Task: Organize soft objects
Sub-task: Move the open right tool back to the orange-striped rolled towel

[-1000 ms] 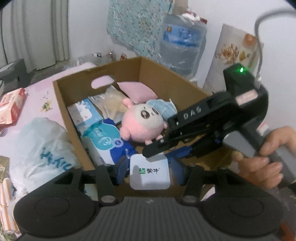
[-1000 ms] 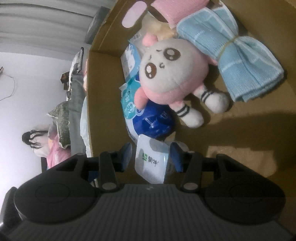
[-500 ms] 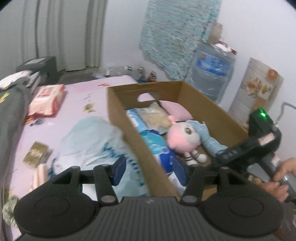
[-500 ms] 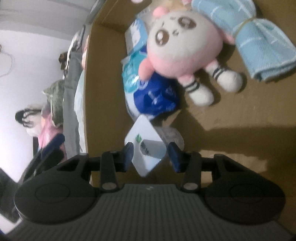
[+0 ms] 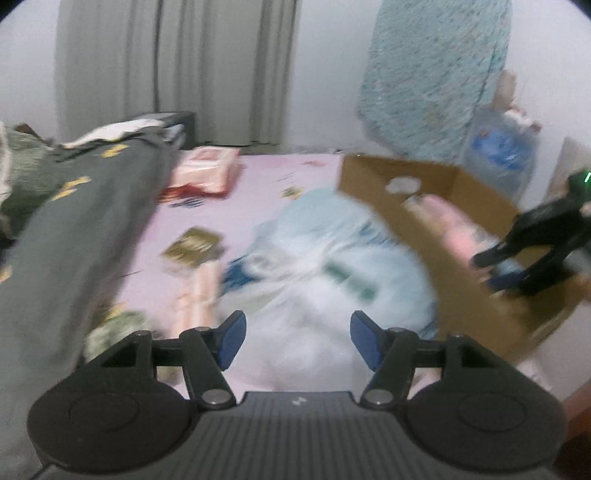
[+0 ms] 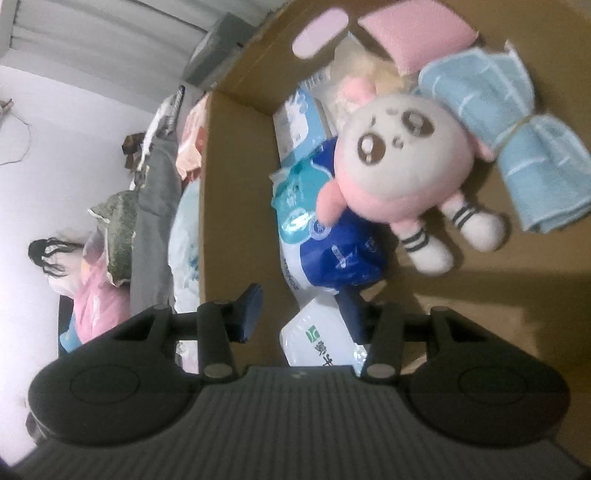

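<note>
My left gripper (image 5: 297, 339) hangs over a white and light-blue plastic bag (image 5: 332, 280) on the pink bed; its jaws are opening with nothing between them. To the right stands the cardboard box (image 5: 436, 243), and my right gripper (image 5: 517, 266) reaches into it. In the right wrist view the right gripper (image 6: 301, 314) has its jaws opening, and a white pouch with a green logo (image 6: 317, 341) lies on the box floor, partly behind its right finger and not pinched. A pink and white plush toy (image 6: 399, 158), a blue towel (image 6: 517, 147) and a blue tissue pack (image 6: 332, 240) lie in the box.
A grey-green quilt (image 5: 74, 229) lies along the bed's left side. A pink packet (image 5: 207, 173) and a gold packet (image 5: 192, 247) rest on the sheet. A pink cushion (image 6: 417, 33) sits at the box's far end. A water bottle (image 5: 498, 158) stands behind the box.
The left gripper swung left, away from the box to above the plastic bag, and its jaws widened. The right gripper let go of the white pouch, which dropped to the box floor.
</note>
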`<state>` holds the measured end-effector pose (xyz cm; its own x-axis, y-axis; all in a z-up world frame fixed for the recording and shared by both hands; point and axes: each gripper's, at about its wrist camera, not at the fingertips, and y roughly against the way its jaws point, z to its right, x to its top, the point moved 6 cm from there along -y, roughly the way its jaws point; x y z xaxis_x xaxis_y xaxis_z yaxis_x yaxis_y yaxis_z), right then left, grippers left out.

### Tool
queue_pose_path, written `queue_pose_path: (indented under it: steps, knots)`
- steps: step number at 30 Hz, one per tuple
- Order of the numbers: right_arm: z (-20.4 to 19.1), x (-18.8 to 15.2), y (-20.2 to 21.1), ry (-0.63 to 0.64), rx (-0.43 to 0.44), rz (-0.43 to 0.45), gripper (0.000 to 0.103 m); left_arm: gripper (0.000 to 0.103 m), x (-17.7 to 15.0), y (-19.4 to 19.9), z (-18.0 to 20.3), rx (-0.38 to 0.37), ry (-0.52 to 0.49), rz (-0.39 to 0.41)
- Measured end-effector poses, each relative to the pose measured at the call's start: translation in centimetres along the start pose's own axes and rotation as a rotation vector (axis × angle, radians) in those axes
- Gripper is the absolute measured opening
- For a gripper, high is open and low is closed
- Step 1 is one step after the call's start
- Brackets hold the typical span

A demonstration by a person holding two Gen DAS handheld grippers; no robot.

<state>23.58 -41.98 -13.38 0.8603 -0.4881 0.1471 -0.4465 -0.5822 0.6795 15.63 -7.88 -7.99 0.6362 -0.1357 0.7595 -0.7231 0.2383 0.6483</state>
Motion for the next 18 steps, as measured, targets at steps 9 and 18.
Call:
queue_pose_path:
  steps: [9,18]
  knots:
    - [0.0,-2.3,-0.3,0.013,-0.05,-0.077,0.06,0.064,-3.6,1.1,-3.6,0.058,0.07,0.032]
    - [-9.0,-0.7,3.3,0.232,-0.069,0.103,0.06,0.06,-2.8,0.6,-5.7,0.186,0.046,0.103]
